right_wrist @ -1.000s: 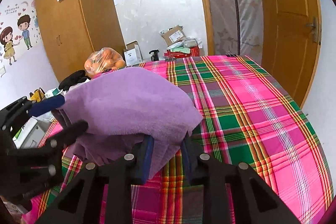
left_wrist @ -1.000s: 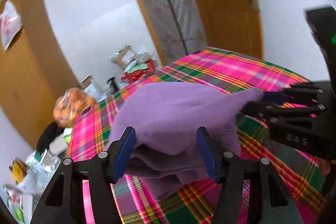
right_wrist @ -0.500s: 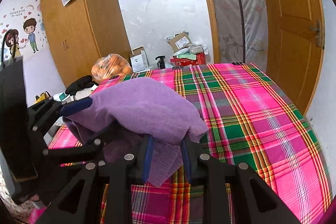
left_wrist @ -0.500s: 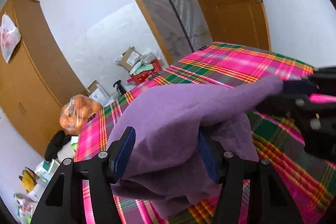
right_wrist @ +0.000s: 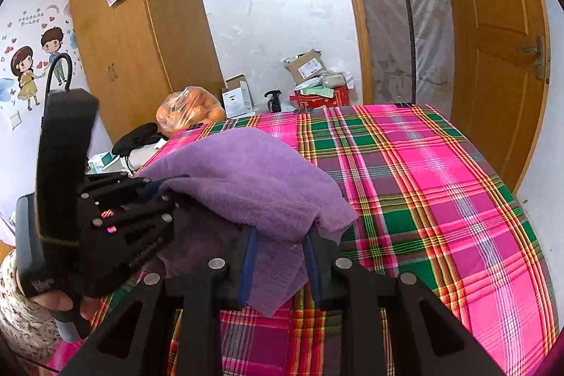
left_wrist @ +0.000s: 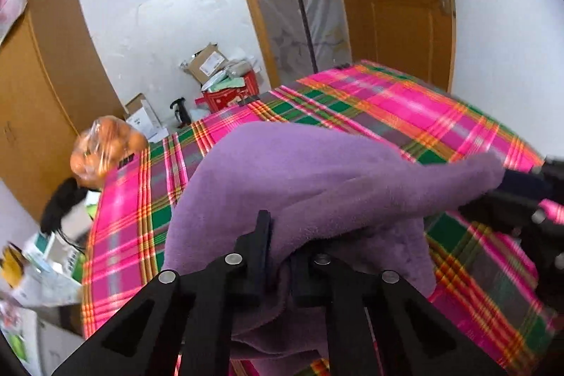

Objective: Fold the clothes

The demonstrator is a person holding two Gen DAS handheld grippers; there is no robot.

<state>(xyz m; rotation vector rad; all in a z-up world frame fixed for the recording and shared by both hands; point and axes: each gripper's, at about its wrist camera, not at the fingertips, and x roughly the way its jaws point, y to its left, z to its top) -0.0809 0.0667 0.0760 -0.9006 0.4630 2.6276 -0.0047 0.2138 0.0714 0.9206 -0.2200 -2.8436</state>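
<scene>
I hold a soft purple fleece garment [left_wrist: 317, 185] up over the bed with the pink and green plaid cloth [right_wrist: 440, 185]. The garment is bunched in thick layers and hangs down between my two claws, with its low part near the plaid.

My left gripper [left_wrist: 280, 256] is clenched on a fat fold at the near edge. My right gripper [right_wrist: 282, 256] is clamped on the other near corner, with purple cloth squeezed between its blue pads.

I judge this is a fold being carried over. To do it well, I should keep both claws tight so no layer slips out. I should keep them level with each other, so the edge stays straight. I should pull them apart a little to take out the sag in the middle. Then I should lay the cloth down slowly onto the plaid, far edge down before the near one.

A plastic bag of oranges [right_wrist: 190, 111] sits at the far left corner, well apart from the garment.
</scene>
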